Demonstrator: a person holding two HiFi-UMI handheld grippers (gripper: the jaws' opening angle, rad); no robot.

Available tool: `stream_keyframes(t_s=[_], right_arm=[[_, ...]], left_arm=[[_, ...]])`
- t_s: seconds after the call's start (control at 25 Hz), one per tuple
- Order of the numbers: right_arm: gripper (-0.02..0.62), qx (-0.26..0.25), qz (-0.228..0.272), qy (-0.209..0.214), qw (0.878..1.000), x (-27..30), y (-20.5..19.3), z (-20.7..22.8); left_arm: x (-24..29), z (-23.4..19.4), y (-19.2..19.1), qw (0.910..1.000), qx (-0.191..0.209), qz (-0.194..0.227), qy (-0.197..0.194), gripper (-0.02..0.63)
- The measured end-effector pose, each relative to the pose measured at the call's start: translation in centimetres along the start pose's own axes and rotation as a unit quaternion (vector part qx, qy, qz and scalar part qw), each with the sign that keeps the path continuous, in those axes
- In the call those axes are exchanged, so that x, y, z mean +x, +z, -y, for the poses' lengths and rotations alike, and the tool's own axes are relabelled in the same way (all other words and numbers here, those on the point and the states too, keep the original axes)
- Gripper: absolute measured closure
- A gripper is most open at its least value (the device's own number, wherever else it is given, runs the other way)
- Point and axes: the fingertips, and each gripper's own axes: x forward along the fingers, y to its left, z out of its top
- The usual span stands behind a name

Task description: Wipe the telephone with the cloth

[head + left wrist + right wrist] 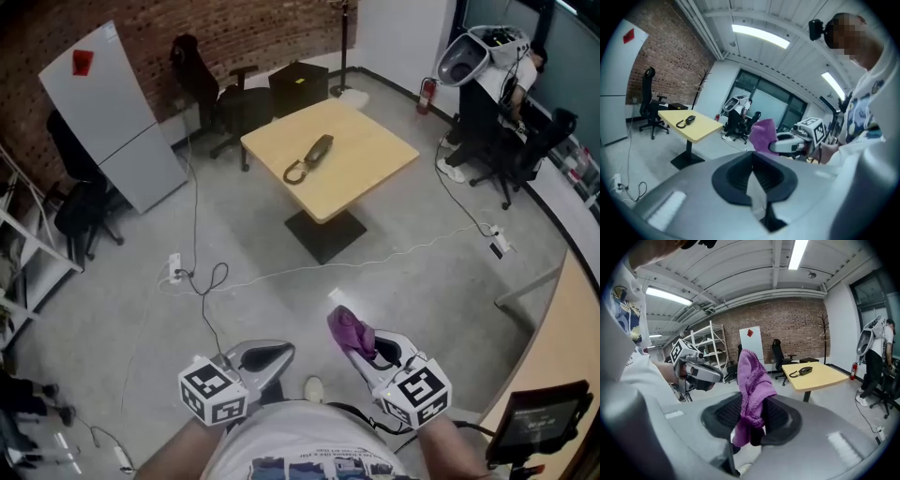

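**A:** Jaws first, both sides?

**B:** On the right gripper (751,420) the jaws are clamped on the purple cloth (752,380). One fold stands up past the tips and the rest hangs below them. On the left gripper (751,164) the jaws are pressed together with nothing between them. The two grippers sit side by side close to the person's body, not touching, and both tilt slightly down.

**A:** Any markings or writing?

**B:** Each gripper carries a marker cube (214,392) with black-and-white square patterns. The person's shirt (300,455) has a printed graphic that is too blurred to read. A white cabinet (122,122) by the brick wall (141,28) has a red mark (82,62) near its top, with no lettering I can make out.

**A:** Where is the telephone?

**B:** The dark telephone (314,155) lies near the middle of the square light-wood bench (375,159), with its cord looped at the nearer end. It is well apart from both grippers, with grey floor between. The cloth is not touching it.

**A:** What is further out?

**B:** A white cable (403,249) crosses the floor in front of the bench's black foot. A power strip (174,269) lies to the left of it. There is a black office chair (202,80) behind the bench and a red fire extinguisher (427,94) at the far wall.
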Motion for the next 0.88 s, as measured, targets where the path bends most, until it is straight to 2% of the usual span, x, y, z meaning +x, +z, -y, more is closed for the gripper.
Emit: stream_keyframes(t_s=[0.24, 0.4, 0.56, 0.88], right_arm=[[0.483, 0.011, 0.0, -0.004, 1.0, -0.2, -0.1, 1.5], [0.483, 0.018, -0.004, -0.008, 1.0, 0.6, -0.4, 2.5], [0.483, 0.025, -0.007, -0.015, 1.0, 2.2, -0.5, 3.5], [0.483, 0.034, -0.024, -0.046, 0.998, 6.0, 1.8, 7.5]], left_arm=[[0.6, -0.8, 0.9, 0.9996, 0.012, -0.008, 0.025, 0.603], [0.9, -2.0, 1.1, 0.9994, 0.006, -0.005, 0.032, 0.603], [1.7, -4.0, 1.2, 0.9997, 0.002, -0.005, 0.022, 0.603], [5.0, -9.7, 4.6, 0.9998, 0.002, 0.003, -0.017, 0.603]])
